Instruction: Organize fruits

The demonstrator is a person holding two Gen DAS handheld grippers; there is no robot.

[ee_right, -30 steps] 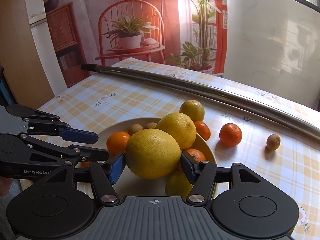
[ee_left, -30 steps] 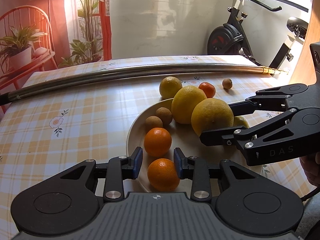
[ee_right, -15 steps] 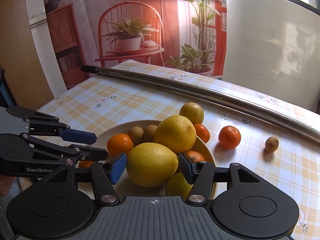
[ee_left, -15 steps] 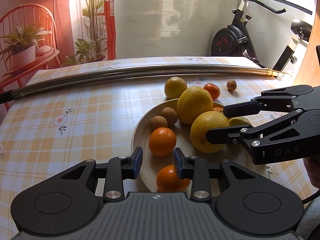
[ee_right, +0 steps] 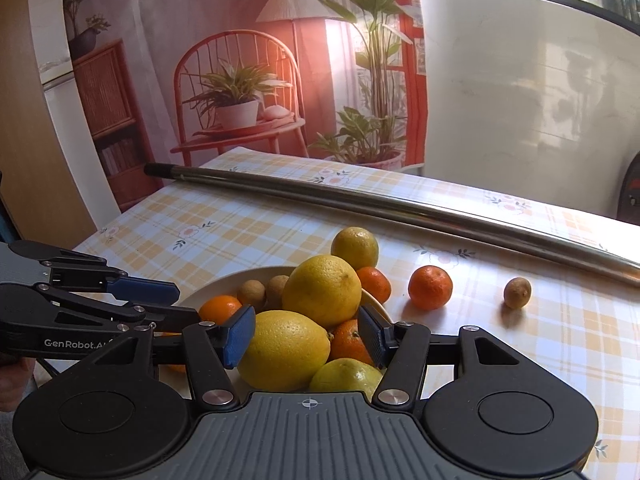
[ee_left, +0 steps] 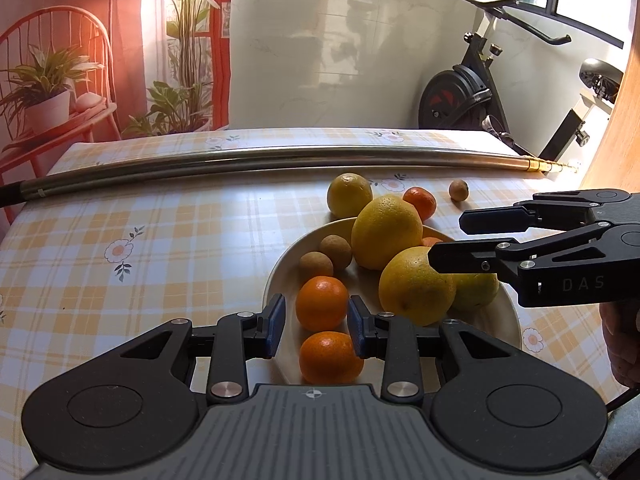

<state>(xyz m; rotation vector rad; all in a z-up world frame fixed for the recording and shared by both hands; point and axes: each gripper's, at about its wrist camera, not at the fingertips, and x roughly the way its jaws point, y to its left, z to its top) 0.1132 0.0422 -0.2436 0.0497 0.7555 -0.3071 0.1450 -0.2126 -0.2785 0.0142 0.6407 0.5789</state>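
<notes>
A cream plate holds two tangerines, two small brown fruits, two big yellow citrus and a greenish one. My left gripper is open, its pads apart on either side of the near tangerines and a little above them. Over the nearest big citrus my right gripper is open and not touching it. On the cloth beyond the plate lie a lemon, a tangerine and a small brown fruit.
A long metal pole lies across the far side of the checked tablecloth. An exercise bike stands behind the table. A hand holds the right gripper at the table's near right edge.
Both grippers have drawn back from the plate. The big citrus that sat between the right pads now lies in the plate. The tangerine between the left pads now rests lower on the plate.
</notes>
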